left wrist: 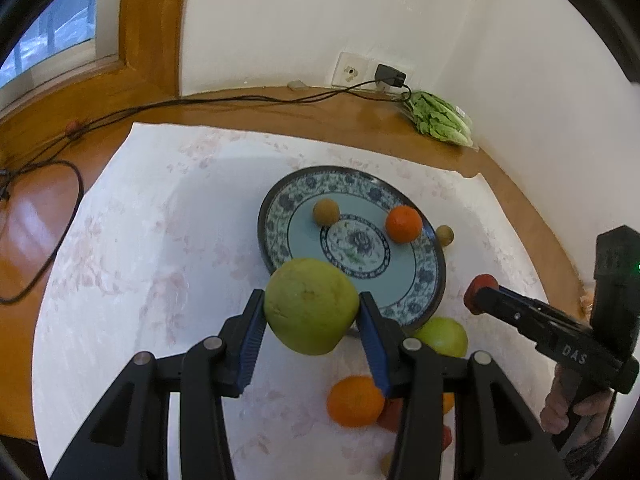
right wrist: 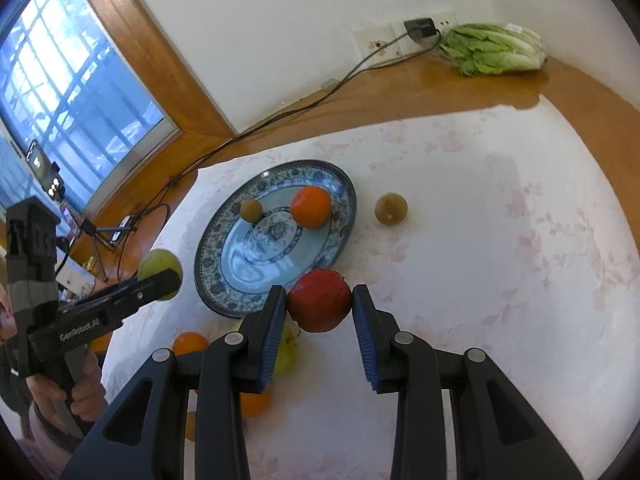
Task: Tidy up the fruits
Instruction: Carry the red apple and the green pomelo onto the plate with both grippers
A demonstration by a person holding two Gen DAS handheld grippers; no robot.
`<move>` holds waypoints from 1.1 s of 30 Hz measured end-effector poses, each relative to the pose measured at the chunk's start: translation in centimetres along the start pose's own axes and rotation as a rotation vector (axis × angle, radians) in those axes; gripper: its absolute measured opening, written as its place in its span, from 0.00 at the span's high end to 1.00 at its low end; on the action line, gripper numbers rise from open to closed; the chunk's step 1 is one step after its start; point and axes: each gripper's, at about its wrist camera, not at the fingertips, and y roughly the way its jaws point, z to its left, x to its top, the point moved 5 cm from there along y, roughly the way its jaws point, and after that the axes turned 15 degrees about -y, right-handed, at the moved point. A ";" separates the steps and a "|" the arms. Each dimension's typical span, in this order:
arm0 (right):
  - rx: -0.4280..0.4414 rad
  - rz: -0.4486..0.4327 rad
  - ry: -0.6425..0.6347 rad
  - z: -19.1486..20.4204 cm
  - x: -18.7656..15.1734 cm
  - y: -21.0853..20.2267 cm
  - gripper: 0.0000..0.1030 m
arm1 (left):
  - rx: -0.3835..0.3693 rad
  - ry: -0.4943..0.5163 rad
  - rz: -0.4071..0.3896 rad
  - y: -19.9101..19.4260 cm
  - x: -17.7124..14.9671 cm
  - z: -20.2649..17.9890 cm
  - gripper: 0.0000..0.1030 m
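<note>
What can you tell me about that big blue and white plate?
The plate is round and shallow, looks like glazed ceramic, with a dark rim, a blue floral border and a flower medallion on a pale blue centre. It lies flat on the white cloth. An orange and a small brown fruit rest on it; another brown fruit sits just outside the rim.

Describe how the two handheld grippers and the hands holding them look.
Both the left gripper and the right gripper are black plastic with silver pivot pins and ribbed blue finger pads. Seen from the side, each has a pistol-style handle with white lettering and a boxy black camera block. Bare hands grip the handles.
</note>
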 end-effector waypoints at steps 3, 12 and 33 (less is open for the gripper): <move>-0.002 -0.002 -0.023 0.4 0.7 -0.1 0.66 | -0.008 0.009 0.007 0.3 0.4 -0.6 0.54; -0.012 0.005 -0.087 1.5 2.4 0.5 0.66 | 0.006 0.062 0.014 1.9 1.6 -2.1 0.54; -0.038 0.017 -0.126 1.7 3.1 5.0 0.66 | -0.003 0.040 0.033 6.6 2.4 -1.7 0.54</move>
